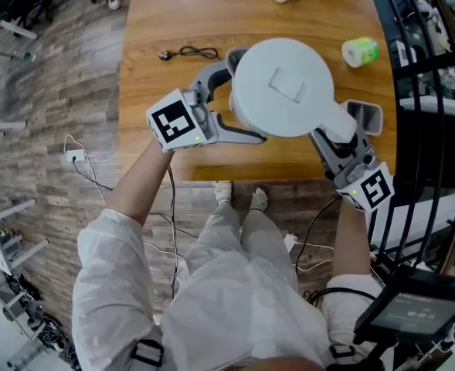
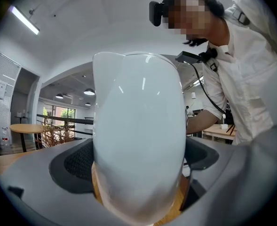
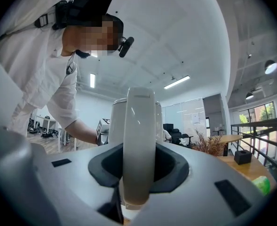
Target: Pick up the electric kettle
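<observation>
The white electric kettle (image 1: 283, 87) hangs above the wooden table (image 1: 173, 14), seen from over its round lid. My left gripper (image 1: 233, 103) is shut on the kettle's body from the left; in the left gripper view the smooth white body (image 2: 138, 135) fills the space between the jaws of the left gripper (image 2: 138, 175). My right gripper (image 1: 341, 130) is shut on the kettle's handle at the lower right. The right gripper view shows the upright white handle (image 3: 139, 140) pinched between the dark pads of the right gripper (image 3: 138, 175), with the kettle's body behind it.
A black cable with a plug (image 1: 188, 52) lies on the table left of the kettle. A green and white roll (image 1: 360, 51) sits at the table's right side. A dark railing (image 1: 420, 68) runs along the right. The person's feet (image 1: 241, 197) stand at the table's near edge.
</observation>
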Motion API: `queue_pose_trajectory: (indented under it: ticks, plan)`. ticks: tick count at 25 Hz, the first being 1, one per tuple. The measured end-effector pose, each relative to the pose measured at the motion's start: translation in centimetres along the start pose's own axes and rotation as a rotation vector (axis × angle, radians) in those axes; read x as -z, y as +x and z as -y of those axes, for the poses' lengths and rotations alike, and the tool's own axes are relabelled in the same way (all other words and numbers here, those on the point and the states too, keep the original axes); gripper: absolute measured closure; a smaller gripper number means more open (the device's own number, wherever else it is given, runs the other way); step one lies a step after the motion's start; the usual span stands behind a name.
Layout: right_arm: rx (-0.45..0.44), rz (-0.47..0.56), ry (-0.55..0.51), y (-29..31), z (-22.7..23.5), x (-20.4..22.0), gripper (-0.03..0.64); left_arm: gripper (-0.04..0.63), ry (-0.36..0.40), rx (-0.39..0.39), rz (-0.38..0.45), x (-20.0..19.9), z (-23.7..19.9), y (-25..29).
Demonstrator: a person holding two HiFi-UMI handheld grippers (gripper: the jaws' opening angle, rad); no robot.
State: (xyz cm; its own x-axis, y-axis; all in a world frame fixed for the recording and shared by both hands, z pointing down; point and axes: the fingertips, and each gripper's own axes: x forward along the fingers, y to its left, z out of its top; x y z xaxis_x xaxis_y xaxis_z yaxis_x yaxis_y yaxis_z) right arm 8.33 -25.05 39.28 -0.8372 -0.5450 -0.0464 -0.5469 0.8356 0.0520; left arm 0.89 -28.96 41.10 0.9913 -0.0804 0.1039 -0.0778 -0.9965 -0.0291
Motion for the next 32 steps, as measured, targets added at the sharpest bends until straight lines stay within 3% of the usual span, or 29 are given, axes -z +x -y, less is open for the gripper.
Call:
queue_pose_trajectory:
  ticks: [22,32]
  plan:
    - [-0.001,0.049,-0.038,-4.6,-4.7,-9.4,0.511,0.014,-0.003,-0.001,0.031,-9.4,6.7,-0.1]
    - [0.001,0.064,-0.034,-5.4,-6.3,-10.9,0.511,0.014,-0.014,0.003,0.027,-10.8,8.5,-0.4]
